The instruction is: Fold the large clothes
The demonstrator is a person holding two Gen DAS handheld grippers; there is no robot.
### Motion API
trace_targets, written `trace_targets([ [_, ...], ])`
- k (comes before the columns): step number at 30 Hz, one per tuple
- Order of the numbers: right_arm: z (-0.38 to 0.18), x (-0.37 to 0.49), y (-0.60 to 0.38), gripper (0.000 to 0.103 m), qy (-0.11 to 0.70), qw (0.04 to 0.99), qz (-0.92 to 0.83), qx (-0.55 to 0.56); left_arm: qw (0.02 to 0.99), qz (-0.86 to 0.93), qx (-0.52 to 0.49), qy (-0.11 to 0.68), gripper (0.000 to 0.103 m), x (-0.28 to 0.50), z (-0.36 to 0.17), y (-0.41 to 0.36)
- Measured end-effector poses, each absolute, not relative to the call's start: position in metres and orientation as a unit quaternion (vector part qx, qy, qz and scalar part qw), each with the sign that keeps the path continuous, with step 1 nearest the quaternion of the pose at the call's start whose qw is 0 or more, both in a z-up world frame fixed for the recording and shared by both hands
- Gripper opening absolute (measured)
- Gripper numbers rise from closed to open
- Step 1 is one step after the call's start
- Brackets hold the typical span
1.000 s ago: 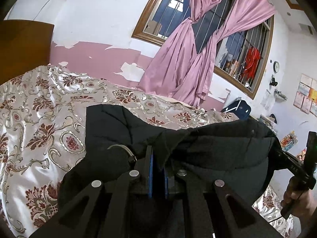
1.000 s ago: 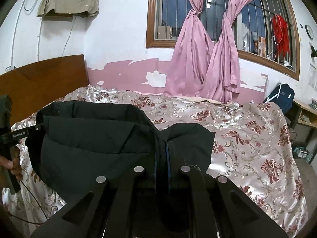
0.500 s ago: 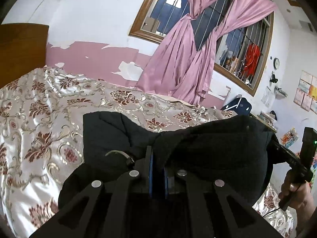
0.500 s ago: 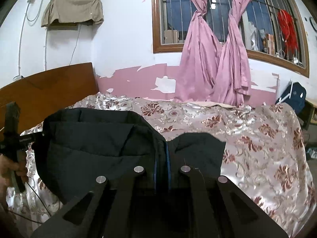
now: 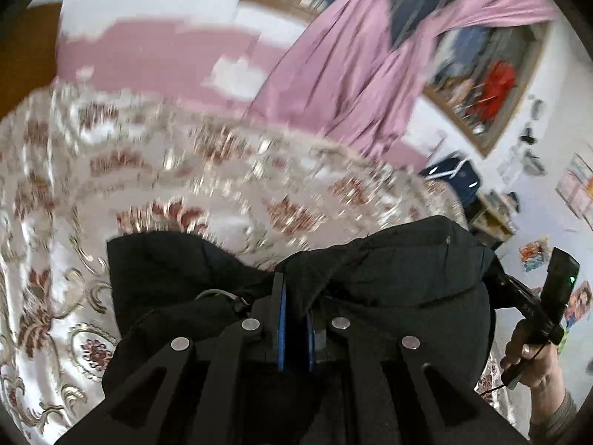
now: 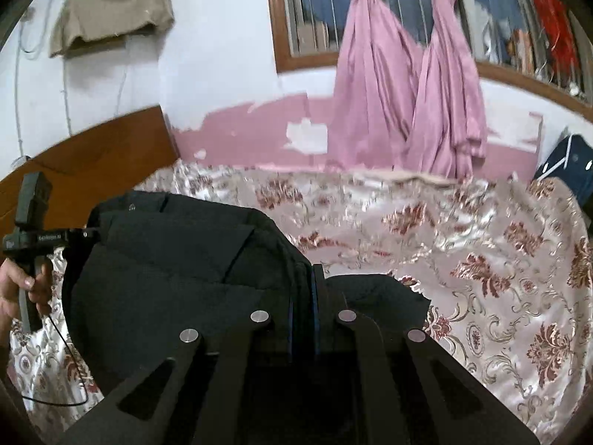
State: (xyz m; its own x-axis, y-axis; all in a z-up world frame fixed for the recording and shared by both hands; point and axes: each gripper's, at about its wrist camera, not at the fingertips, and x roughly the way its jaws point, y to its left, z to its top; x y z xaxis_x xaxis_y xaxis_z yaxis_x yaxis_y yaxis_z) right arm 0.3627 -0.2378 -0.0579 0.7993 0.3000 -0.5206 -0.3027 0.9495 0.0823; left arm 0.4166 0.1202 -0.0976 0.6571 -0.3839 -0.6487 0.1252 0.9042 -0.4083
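Black garment (image 5: 389, 282) apparently pinched in both closed claws, left claw (image 5: 294, 296) and right claw (image 6: 304, 289).

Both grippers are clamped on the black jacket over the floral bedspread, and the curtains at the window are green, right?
Not quite: the curtains are pink, as the right wrist view shows. The rest holds: the left gripper and right gripper are both shut on the black jacket above the floral bedspread.

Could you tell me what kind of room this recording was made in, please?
Most likely a home bedroom: a bed with a floral satin bedspread and wooden headboard, and pink curtains knotted at a barred window.
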Motion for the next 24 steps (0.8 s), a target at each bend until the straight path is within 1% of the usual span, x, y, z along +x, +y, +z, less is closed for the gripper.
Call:
trace_targets([
  [3, -0.074, 0.401, -0.237, 0.007, 0.316, 0.937, 0.151, -0.005, 0.871, -0.118, -0.162, 0.449, 0.009, 0.450, -0.135, 0.114],
  [5, -0.097, 0.431, -0.235, 0.007, 0.356, 0.924, 0.142, -0.009, 0.860, -0.108, -0.161, 0.473, 0.010, 0.464, -0.156, 0.112],
  [7, -0.116, 0.450, -0.234, 0.007, 0.386, 0.912, 0.135, -0.010, 0.855, -0.102, -0.173, 0.477, 0.014, 0.471, -0.162, 0.116],
  [9, -0.135, 0.465, -0.233, 0.007, 0.414, 0.901, 0.132, -0.004, 0.846, -0.102, -0.208, 0.479, 0.018, 0.478, -0.165, 0.125],
  [11, -0.145, 0.475, -0.236, 0.008, 0.424, 0.896, 0.129, 0.008, 0.837, -0.107, -0.238, 0.482, 0.022, 0.482, -0.166, 0.135],
  [12, -0.148, 0.478, -0.238, 0.011, 0.426, 0.895, 0.131, 0.014, 0.836, -0.109, -0.241, 0.481, 0.023, 0.484, -0.164, 0.136],
  [14, -0.151, 0.484, -0.244, 0.019, 0.431, 0.891, 0.135, 0.031, 0.838, -0.112, -0.245, 0.475, 0.027, 0.485, -0.160, 0.140],
  [15, -0.151, 0.484, -0.248, 0.027, 0.429, 0.893, 0.134, 0.035, 0.842, -0.112, -0.244, 0.467, 0.027, 0.484, -0.158, 0.143],
  [16, -0.151, 0.484, -0.250, 0.035, 0.427, 0.894, 0.130, 0.034, 0.847, -0.109, -0.247, 0.458, 0.030, 0.483, -0.156, 0.147],
  [18, -0.152, 0.486, -0.258, 0.041, 0.423, 0.898, 0.121, 0.031, 0.853, -0.095, -0.266, 0.439, 0.039, 0.481, -0.153, 0.160],
  [19, -0.152, 0.486, -0.263, 0.043, 0.421, 0.899, 0.116, 0.033, 0.854, -0.082, -0.277, 0.432, 0.048, 0.480, -0.152, 0.168],
  [20, -0.153, 0.487, -0.268, 0.043, 0.421, 0.900, 0.106, 0.031, 0.858, -0.055, -0.293, 0.417, 0.052, 0.476, -0.150, 0.182],
  [22, -0.153, 0.489, -0.277, 0.044, 0.419, 0.904, 0.084, 0.023, 0.874, 0.002, -0.300, 0.383, 0.052, 0.467, -0.144, 0.205],
  [24, -0.153, 0.487, -0.286, 0.047, 0.415, 0.908, 0.054, -0.001, 0.889, 0.086, -0.280, 0.351, 0.052, 0.452, -0.135, 0.225],
])
